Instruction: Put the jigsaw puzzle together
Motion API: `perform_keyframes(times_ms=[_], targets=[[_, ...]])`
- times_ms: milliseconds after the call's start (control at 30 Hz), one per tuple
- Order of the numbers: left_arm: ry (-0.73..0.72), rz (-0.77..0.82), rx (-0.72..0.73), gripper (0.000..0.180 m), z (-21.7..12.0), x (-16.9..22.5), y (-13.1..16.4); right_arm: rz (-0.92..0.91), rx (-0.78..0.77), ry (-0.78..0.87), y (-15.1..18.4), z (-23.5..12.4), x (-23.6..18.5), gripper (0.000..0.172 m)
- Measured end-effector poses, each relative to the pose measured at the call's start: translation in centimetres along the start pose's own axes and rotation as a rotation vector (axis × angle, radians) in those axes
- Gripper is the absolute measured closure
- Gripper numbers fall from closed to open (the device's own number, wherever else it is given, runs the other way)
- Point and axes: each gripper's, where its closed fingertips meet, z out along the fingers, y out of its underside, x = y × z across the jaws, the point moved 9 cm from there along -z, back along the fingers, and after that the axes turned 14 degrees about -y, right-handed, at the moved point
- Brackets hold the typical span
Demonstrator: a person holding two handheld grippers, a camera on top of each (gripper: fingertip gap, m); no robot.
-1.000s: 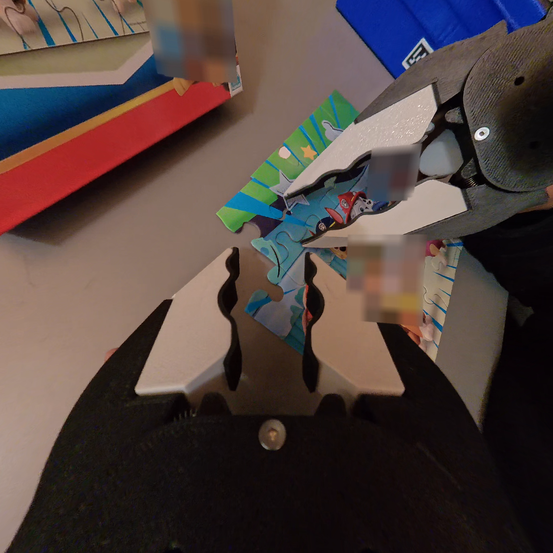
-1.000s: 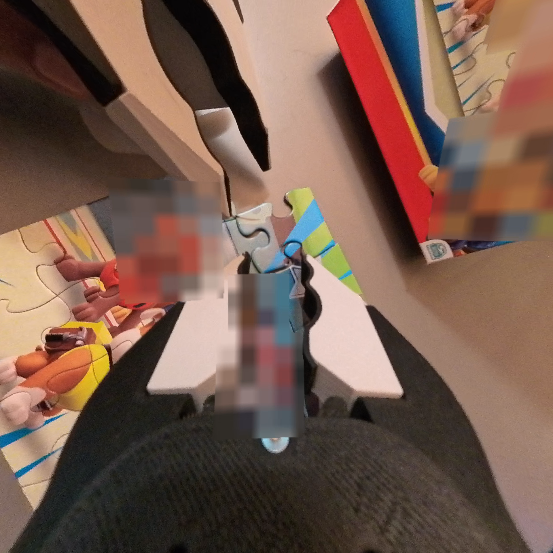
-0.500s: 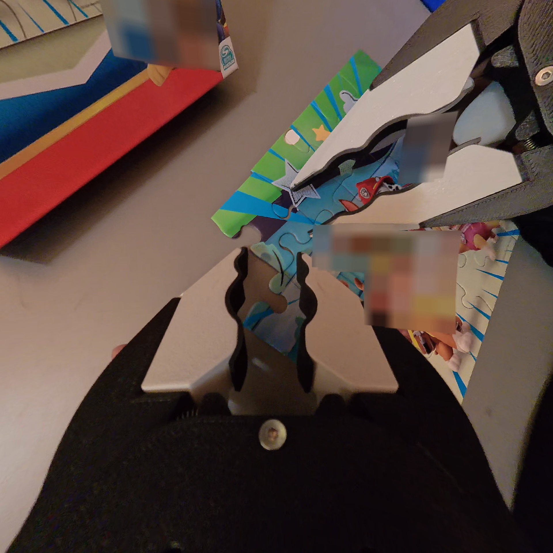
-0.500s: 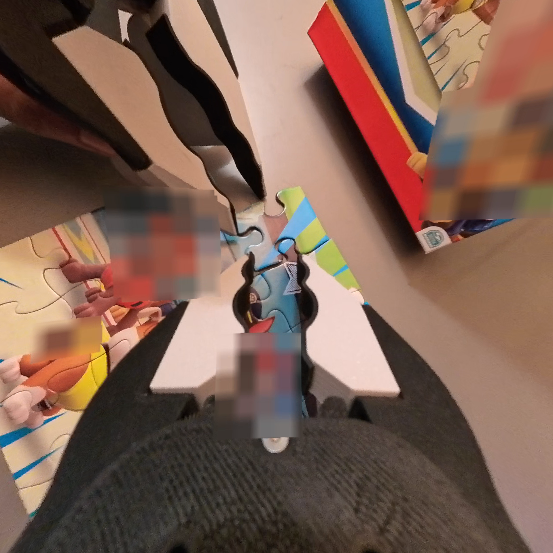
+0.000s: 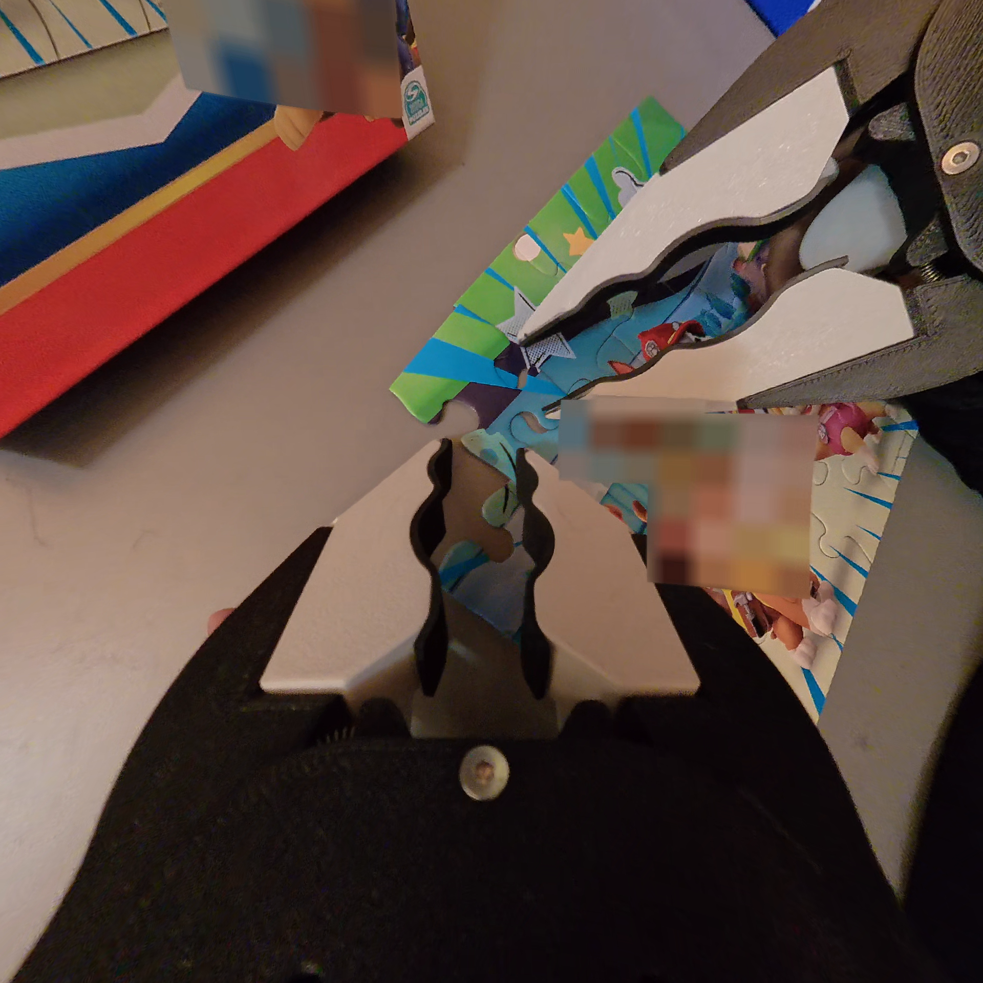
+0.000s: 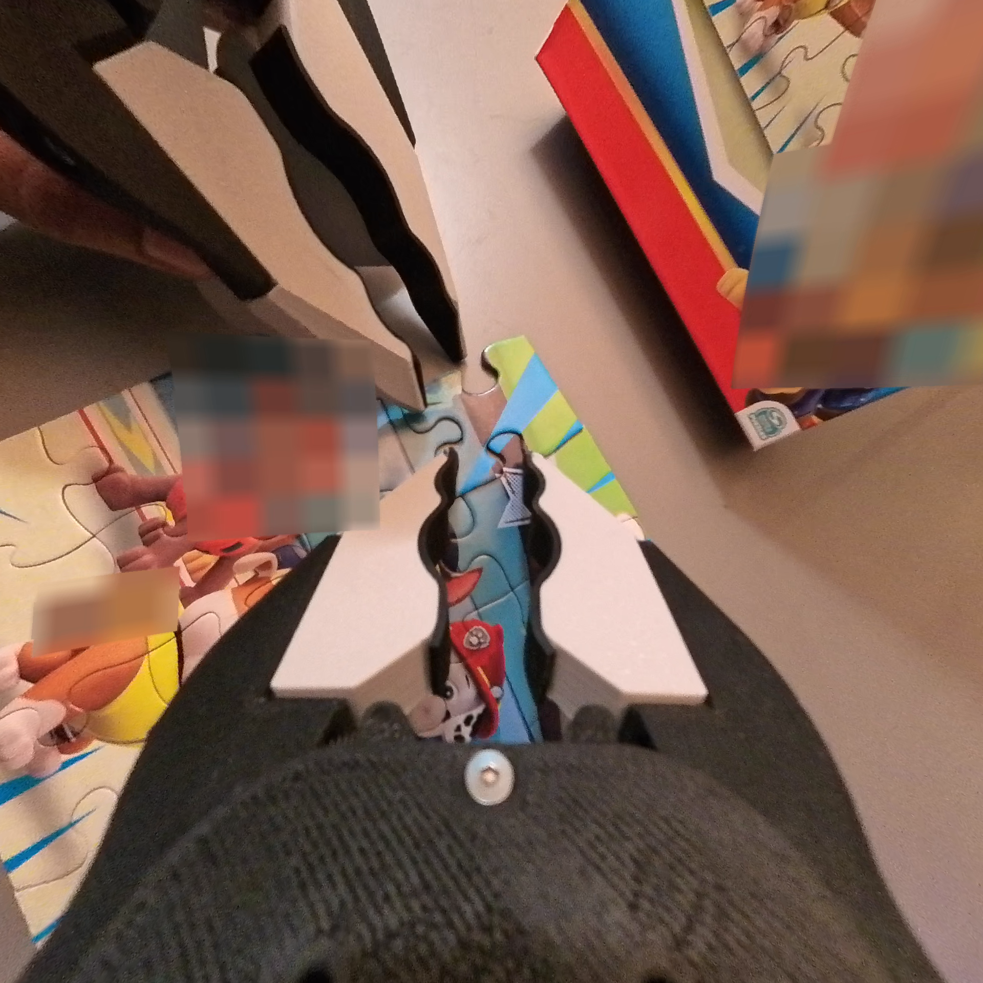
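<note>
A partly joined cartoon jigsaw puzzle [image 5: 537,266] lies flat on the grey table [image 5: 266,425]; it also shows in the right wrist view [image 6: 564,425]. My left gripper [image 5: 481,452] hovers over the puzzle's near edge, fingertips just short of an empty notch [image 5: 457,420] between the green and teal pieces. Its jaws stand a little apart, with only table and flat pieces showing between them. My right gripper [image 6: 489,457] sits low over the blue pieces, jaws a little apart, nothing gripped. It shows at the upper right of the left wrist view [image 5: 542,372]. The left gripper shows at the upper left of the right wrist view [image 6: 441,380].
A red, blue and yellow puzzle box [image 5: 159,255] lies on the table beyond the puzzle, also in the right wrist view [image 6: 638,159]. A fingertip [image 5: 218,619] shows beside the left gripper's body. A dark area borders the table at the right [image 5: 952,478]. Both grippers' tips are close together, under 4 cm apart.
Both grippers' jaws have narrowed. The left gripper has moved forward along the puzzle's edge toward the notch. The right gripper has come closer over the blue pieces. Neither has taken hold of anything.
</note>
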Motion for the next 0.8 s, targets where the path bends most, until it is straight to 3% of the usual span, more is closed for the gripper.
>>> perform_keyframes(times_ms=[800], targets=[[-0.027,0.028,0.01,0.158,0.0,0.4,-0.1,0.007,0.043,-0.038,-0.5,-0.1,-0.5,0.157]])
